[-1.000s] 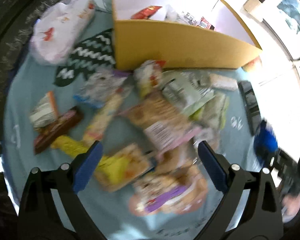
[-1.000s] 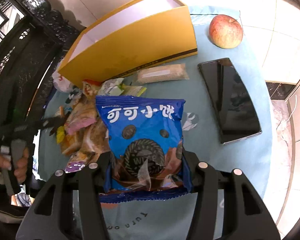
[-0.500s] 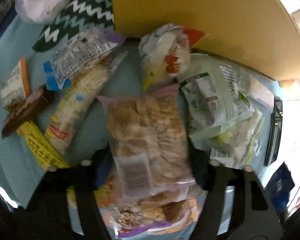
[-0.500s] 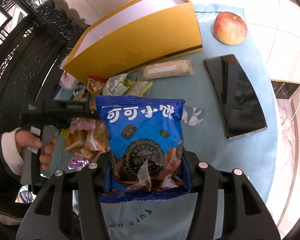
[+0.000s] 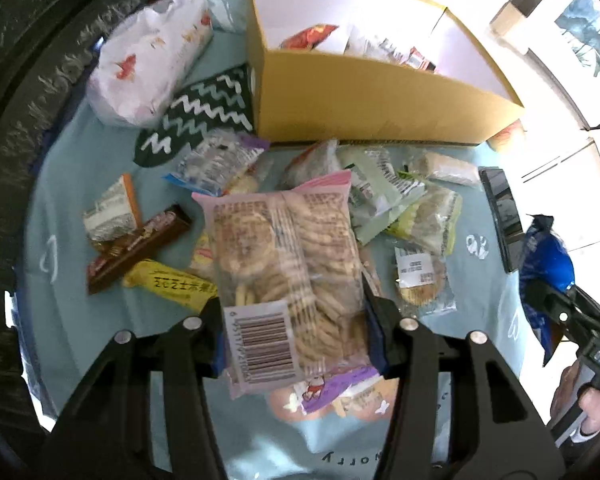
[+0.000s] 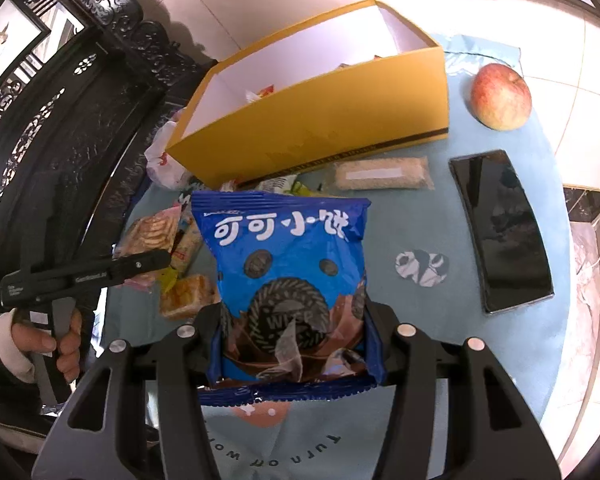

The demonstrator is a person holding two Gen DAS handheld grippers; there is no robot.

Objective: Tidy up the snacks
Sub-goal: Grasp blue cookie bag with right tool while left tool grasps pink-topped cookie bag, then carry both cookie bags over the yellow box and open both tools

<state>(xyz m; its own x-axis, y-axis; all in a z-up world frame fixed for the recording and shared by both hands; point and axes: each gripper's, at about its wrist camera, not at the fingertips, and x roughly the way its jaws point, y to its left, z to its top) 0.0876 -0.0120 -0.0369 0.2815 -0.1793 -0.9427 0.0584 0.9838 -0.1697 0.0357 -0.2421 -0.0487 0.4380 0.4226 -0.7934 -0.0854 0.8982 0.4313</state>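
left gripper (image 5: 294, 312) clamped on cracker pack (image 5: 284, 264), above snack pile | right gripper (image 6: 294, 322) clamped on blue cookie bag (image 6: 288, 264), near yellow box (image 6: 320, 120) | lift clear, lower inside box, then release

Looking down on a round tabletop (image 6: 540, 360) draped in a pale blue cloth (image 5: 80, 320) printed with small white motifs and dark lettering near the close edge. Glaring bright beyond it, a floor of large pale glossy tiles (image 6: 560, 8) with thin dark grout lines, catching strong light from above. Standing close along one side, dark carved wooden furniture (image 6: 60, 120) with pierced fretwork panels and scrolled tops. Hanging behind it, a framed picture of birds (image 6: 0, 40). Showing in the left wrist view, light walls carrying dark-framed pictures (image 5: 588, 32), one bluish and blurred.
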